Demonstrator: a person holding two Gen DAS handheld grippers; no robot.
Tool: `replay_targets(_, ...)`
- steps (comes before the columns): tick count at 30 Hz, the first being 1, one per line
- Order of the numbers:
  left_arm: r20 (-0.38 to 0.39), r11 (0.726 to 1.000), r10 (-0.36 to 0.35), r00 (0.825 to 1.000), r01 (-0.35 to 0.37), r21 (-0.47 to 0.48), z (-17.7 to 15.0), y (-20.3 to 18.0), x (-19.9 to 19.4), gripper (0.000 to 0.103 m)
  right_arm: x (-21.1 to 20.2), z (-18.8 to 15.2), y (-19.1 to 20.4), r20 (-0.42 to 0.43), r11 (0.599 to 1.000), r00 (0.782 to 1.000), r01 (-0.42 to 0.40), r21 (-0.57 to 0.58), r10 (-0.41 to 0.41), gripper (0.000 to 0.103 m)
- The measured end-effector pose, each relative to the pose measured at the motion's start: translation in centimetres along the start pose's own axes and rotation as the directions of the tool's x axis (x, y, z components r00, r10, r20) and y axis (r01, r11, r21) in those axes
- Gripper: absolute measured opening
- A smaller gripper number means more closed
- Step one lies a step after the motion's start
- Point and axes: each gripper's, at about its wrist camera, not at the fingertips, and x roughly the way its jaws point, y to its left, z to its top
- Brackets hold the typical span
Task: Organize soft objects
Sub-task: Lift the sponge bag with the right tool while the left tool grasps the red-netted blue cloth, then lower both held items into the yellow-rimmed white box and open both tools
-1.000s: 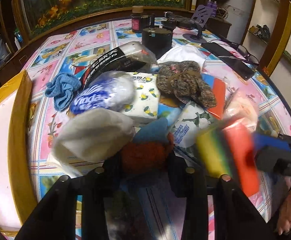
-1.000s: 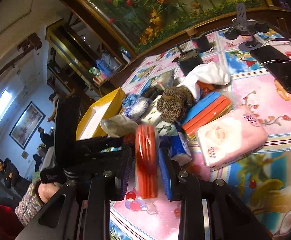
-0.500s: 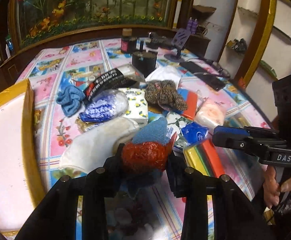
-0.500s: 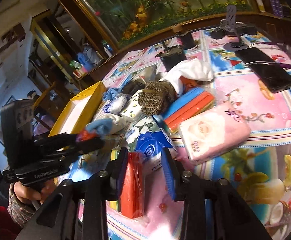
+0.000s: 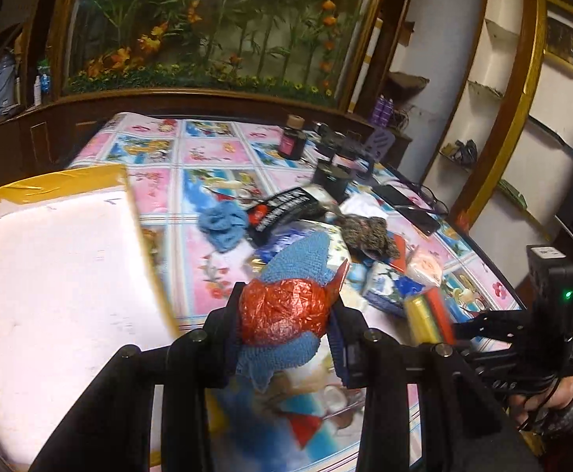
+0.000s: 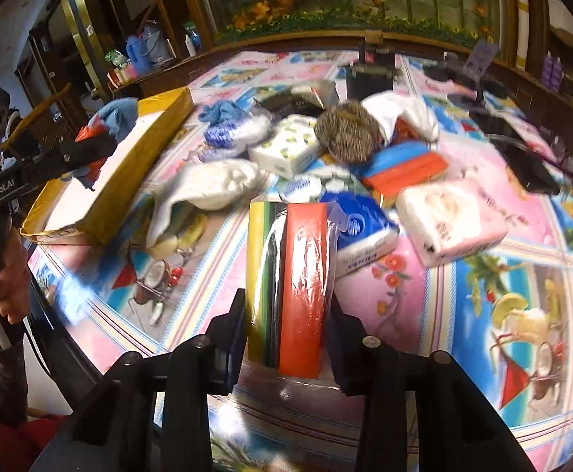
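My left gripper is shut on a blue knitted cloth bundle with crinkled red plastic around its middle. It holds the bundle above the table, just right of the white, yellow-rimmed box. The right wrist view shows this gripper over the box's near end. A plastic-wrapped sponge pack in yellow, black and red lies on the tablecloth between the jaws of my right gripper. They are closing, and the pads touch both sides of the pack.
A heap of soft things fills the table's middle: white cloth, blue tissue pack, pink tissue pack, brown knitted piece, blue rag. Phones and a black canister stand behind. The table edge runs close below both grippers.
My left gripper has risen and swung left towards the box, carrying the bundle. The right gripper loosened on the sponge pack, which turned broadside between the jaws.
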Motion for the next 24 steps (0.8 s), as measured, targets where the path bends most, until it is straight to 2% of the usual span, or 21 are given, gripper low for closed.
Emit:
replay_targets(3,0.017,0.999,0.023,1.0,-0.023,-0.039,0.1,2.4,-1.6,0.036,-2.1,1.8,1.0,0.068,0.999,0.997,-0.03,-0.036,0.032,0.039)
replay_targets(6,0.024,0.995,0.076,0.997,-0.074,-0.073,0.9,4.9,-3.1,0.036,-3.5,4.9,3.2,0.115,0.995,0.991,-0.061,-0.082,0.07,0.039)
replay_targets(12,0.037,0.977,0.185,0.982,-0.18,-0.113,3.8,9.8,-6.5,0.036,-2.8,11.7,8.7,0.091,0.967,0.968,-0.221,-0.129,0.233,0.039)
replay_targets(16,0.022,0.966,0.227,0.974,-0.222,-0.134,6.1,12.8,-6.7,0.037,0.6,15.9,13.1,0.028,0.943,0.95,-0.304,-0.138,0.311,0.039)
replay_targets(20,-0.04,0.943,0.283,0.958,-0.286,-0.171,7.7,16.2,-3.9,0.037,6.4,19.8,16.9,-0.042,0.931,0.939,-0.344,-0.119,0.342,0.039)
replay_targets(24,-0.124,0.912,0.315,0.941,-0.336,-0.234,8.1,20.4,-0.7,0.037,12.8,22.8,19.6,-0.097,0.945,0.948,-0.312,-0.103,0.302,0.039)
